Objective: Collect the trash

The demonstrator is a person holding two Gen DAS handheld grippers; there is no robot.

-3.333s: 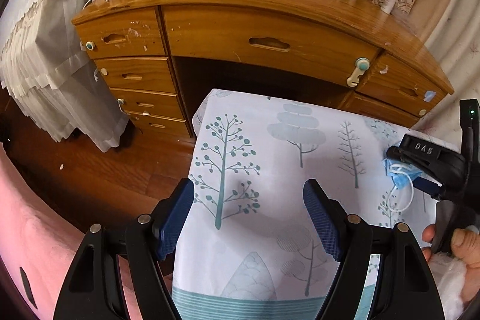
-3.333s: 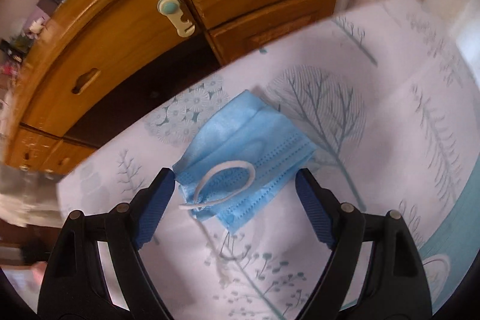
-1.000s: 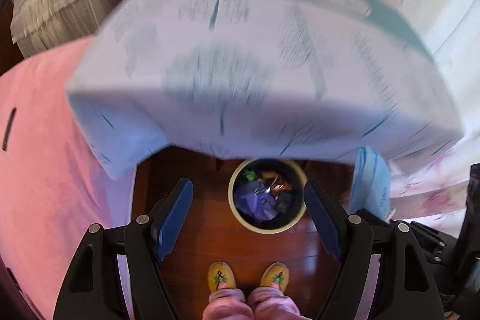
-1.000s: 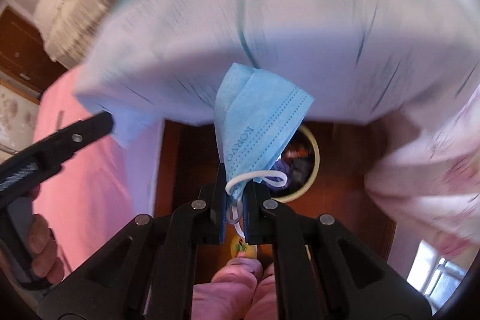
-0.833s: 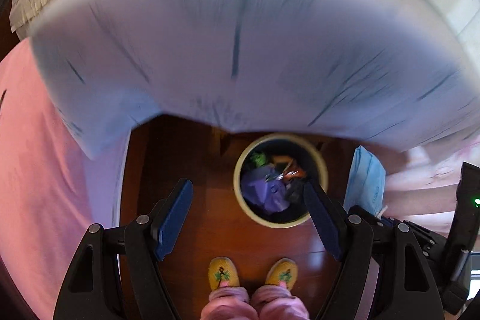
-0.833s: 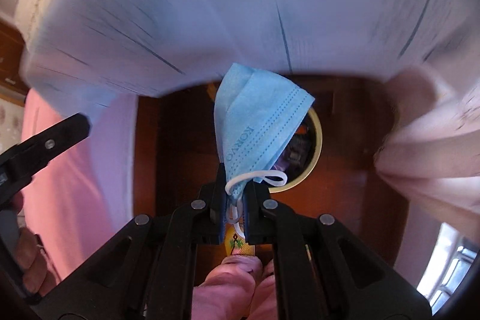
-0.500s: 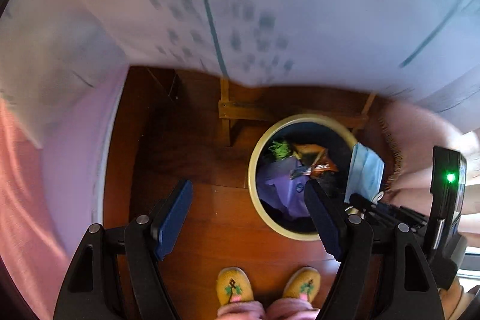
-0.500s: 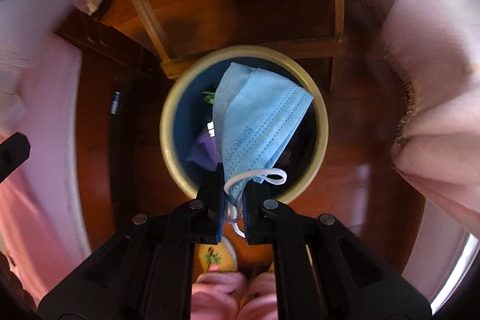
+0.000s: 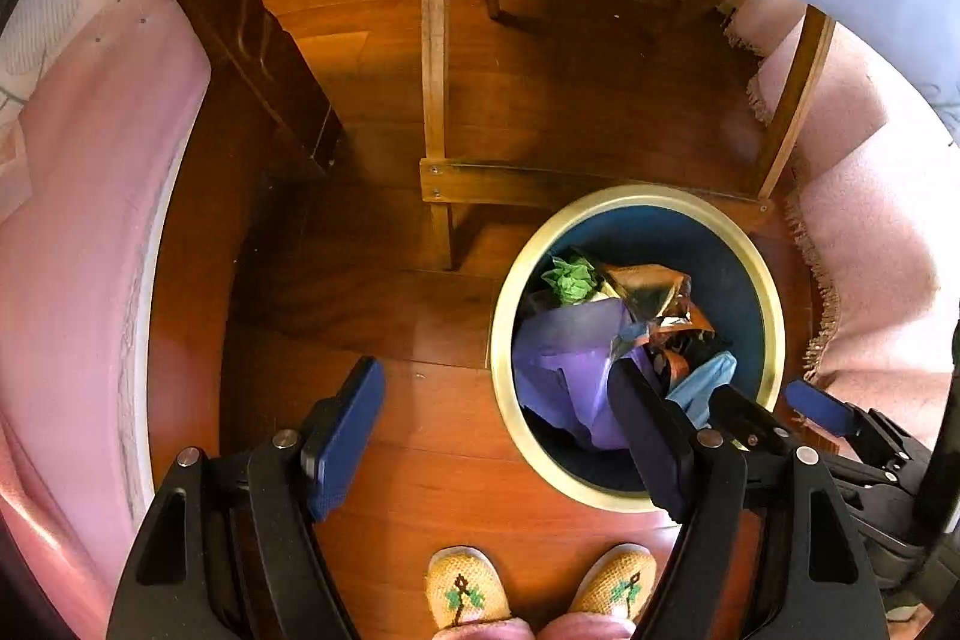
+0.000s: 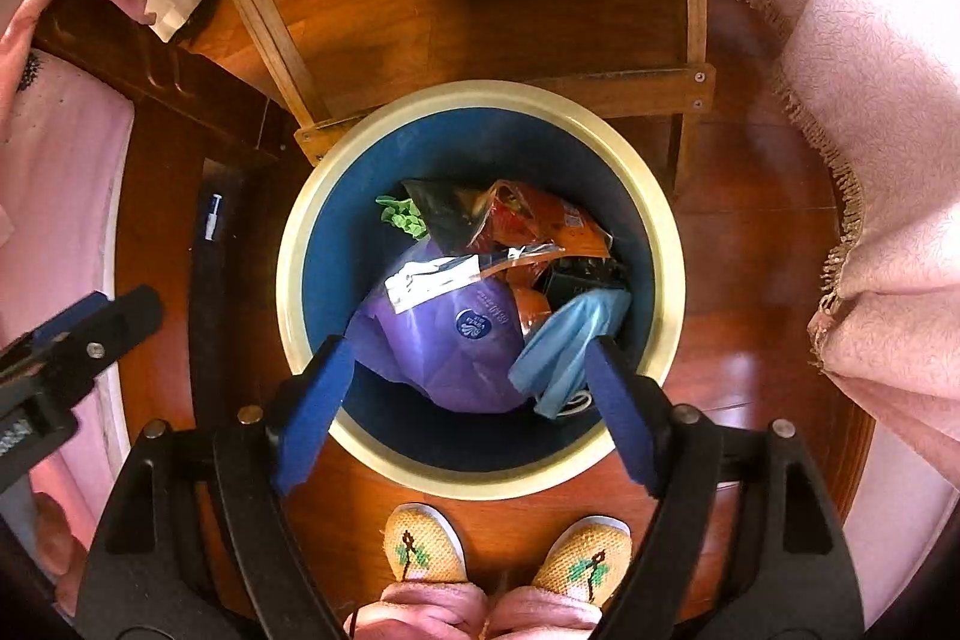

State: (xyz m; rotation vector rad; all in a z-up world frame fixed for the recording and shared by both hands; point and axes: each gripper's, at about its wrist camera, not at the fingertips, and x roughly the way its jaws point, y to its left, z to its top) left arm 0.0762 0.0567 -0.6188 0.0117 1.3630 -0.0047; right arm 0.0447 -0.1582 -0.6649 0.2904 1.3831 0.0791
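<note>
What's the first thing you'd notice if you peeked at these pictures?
The round bin with its pale yellow rim, on the wooden floor right under the right tool, whose jaws have just opened. Inside, a blue face mask lies beside a big purple bag. Two yellow embroidered slippers peek in below.

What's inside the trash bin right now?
The trash bin holds a blue face mask lying beside a purple bag, orange and dark snack wrappers and a green scrap. The bag covers whatever is beneath; the bin's bottom is mostly hidden.
</note>
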